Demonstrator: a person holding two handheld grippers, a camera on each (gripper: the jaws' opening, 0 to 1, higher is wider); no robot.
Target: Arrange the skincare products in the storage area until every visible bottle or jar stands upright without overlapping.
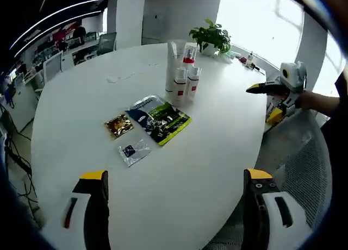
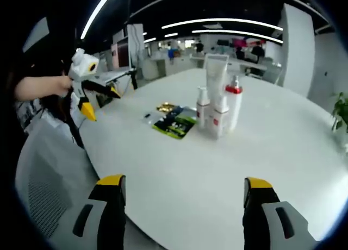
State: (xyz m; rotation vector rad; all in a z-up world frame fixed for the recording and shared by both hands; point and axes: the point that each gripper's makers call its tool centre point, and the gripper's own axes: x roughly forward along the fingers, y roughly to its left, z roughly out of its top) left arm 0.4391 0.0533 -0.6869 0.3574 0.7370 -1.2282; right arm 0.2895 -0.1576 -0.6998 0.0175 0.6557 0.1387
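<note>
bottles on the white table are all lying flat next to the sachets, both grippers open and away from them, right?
Not flat: the bottles stand upright in a tight cluster, as the right gripper view shows. The rest holds: the sachets lie beside them, and the left gripper and right gripper are open, away from them.

Round white table (image 1: 217, 152); potted plant (image 1: 211, 39) stood at far edge. Green-black packet (image 1: 159, 118), gold sachet (image 1: 118, 125), clear sachet (image 1: 134, 151) lay flat together mid-table. Mesh chair (image 2: 46, 179) sat beside table

opposite views across shared table (image 1: 217, 168)
</note>
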